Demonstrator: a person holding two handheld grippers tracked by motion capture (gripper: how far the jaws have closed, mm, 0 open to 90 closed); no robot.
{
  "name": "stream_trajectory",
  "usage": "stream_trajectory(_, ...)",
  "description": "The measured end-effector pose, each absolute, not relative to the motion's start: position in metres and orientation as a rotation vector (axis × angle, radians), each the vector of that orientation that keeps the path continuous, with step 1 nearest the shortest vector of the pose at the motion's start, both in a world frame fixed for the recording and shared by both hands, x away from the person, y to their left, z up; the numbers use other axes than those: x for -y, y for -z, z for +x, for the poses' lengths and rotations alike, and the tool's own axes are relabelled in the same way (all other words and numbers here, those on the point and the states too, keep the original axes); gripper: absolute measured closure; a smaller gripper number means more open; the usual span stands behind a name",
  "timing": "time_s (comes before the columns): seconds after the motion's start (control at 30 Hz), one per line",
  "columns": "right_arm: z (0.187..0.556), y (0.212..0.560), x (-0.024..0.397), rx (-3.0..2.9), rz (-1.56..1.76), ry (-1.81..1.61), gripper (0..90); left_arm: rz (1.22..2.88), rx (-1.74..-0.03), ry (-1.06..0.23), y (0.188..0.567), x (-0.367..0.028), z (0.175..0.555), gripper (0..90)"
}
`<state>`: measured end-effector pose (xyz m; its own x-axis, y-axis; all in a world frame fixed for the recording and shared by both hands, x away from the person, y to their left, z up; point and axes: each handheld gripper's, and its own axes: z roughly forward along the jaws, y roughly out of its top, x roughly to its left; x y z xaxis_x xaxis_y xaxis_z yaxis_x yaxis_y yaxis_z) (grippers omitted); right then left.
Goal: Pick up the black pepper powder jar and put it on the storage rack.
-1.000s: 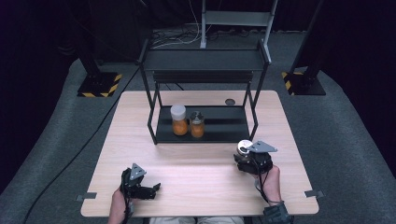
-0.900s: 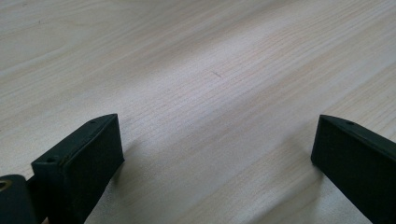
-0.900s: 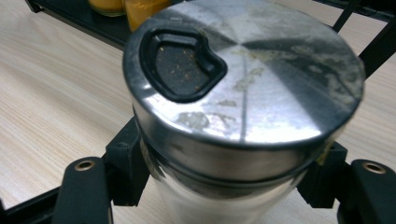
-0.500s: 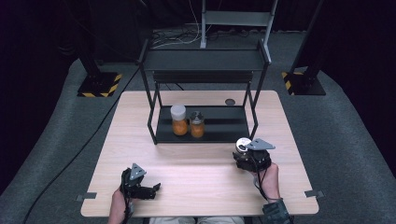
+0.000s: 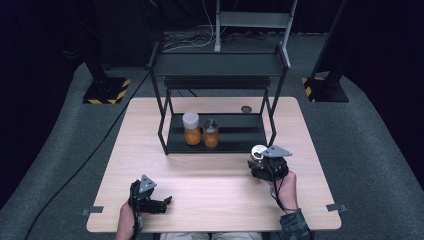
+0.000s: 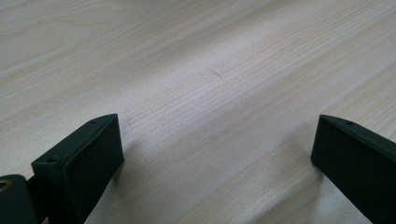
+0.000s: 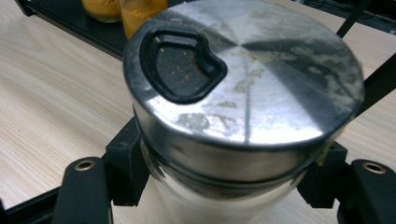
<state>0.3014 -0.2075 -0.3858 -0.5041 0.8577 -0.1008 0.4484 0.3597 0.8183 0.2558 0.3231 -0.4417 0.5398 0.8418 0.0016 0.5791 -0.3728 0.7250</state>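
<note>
My right gripper (image 5: 259,159) is shut on a glass jar with a round metal shaker lid (image 5: 258,149), held just in front of the black rack's right front leg. In the right gripper view the worn lid (image 7: 243,74) has a dark pour opening at its left, and the black pads (image 7: 125,165) press the jar's sides below the rim. My left gripper (image 5: 168,201) lies low on the wooden table (image 5: 210,175) near the front left, pointing right. In its own view the left gripper (image 6: 215,154) stands open, with bare wood between its fingers (image 6: 84,158).
A black two-level rack (image 5: 220,135) stands at mid table. Its lower shelf holds a white-lidded jar of orange contents (image 5: 191,129) and a smaller metal-lidded jar (image 5: 211,133). A small dark round object (image 5: 246,109) lies behind the rack. Dark floor surrounds the table.
My right gripper has crept slightly toward the rack with the jar in it. The left gripper has not moved.
</note>
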Motion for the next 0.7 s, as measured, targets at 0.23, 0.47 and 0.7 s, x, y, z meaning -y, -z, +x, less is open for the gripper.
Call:
stream_trajectory(0.23, 0.3053, 0.3821, 0.2038, -2.104, 1.122, -1.022, 30.4, 2.093, -1.143, -0.493, 0.4417, -0.3231, 0.2558, 1.7)
stream_trajectory(0.47, 0.3057, 0.3831, 0.2028, -2.106, 1.122, -1.027, 30.4, 2.093, -1.142, -0.495, 0.4418, -0.3229, 0.2555, 1.8)
stream_trajectory(0.7, 0.3062, 0.3837, 0.2029, -2.112, 1.121, -1.021, 30.3, 2.093, -1.143, -0.494, 0.4418, -0.323, 0.2556, 1.8)
